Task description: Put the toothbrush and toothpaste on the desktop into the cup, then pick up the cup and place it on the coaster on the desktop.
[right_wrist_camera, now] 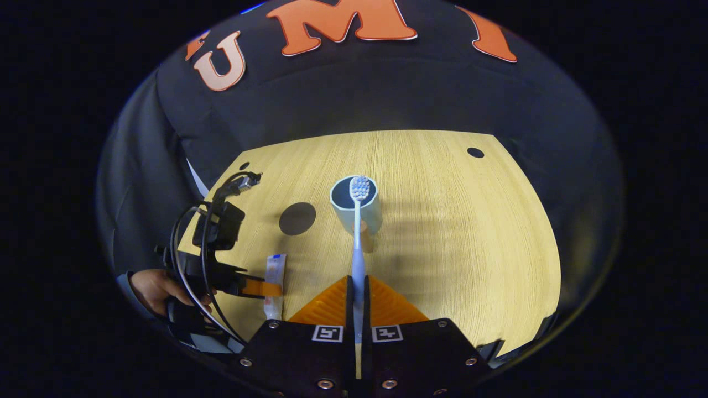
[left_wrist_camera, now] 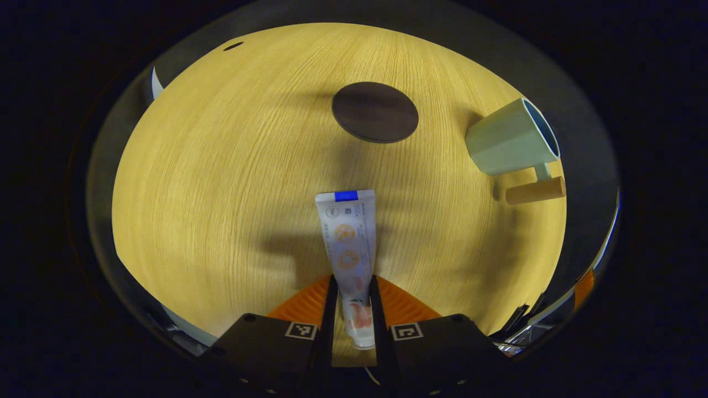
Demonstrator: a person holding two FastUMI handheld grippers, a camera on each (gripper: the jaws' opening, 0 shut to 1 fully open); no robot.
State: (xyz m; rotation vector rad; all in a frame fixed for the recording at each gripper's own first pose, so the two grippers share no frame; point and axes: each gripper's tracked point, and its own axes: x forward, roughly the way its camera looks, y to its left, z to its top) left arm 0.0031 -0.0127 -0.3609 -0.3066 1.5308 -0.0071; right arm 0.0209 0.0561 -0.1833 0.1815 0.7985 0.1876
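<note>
In the left gripper view a white toothpaste tube [left_wrist_camera: 347,243] with orange print points away from me, its lower part clamped between the fingers of my left gripper [left_wrist_camera: 353,290]. Beyond it lie a dark round coaster [left_wrist_camera: 375,112] and a pale green cup [left_wrist_camera: 511,138] with a wooden handle [left_wrist_camera: 535,190]. In the right gripper view my right gripper [right_wrist_camera: 358,290] is shut on the handle of a pale blue toothbrush [right_wrist_camera: 358,254], whose bristle head appears over the mouth of the cup [right_wrist_camera: 365,215]. To the left are the coaster [right_wrist_camera: 297,218], the toothpaste [right_wrist_camera: 275,282] and the left gripper [right_wrist_camera: 260,288].
The wooden desktop [right_wrist_camera: 470,249] has small dark holes near its far corners [right_wrist_camera: 475,152]. A hand [right_wrist_camera: 152,287] holds the left gripper, with black cables looping above it. The black cloth wall stands behind the table.
</note>
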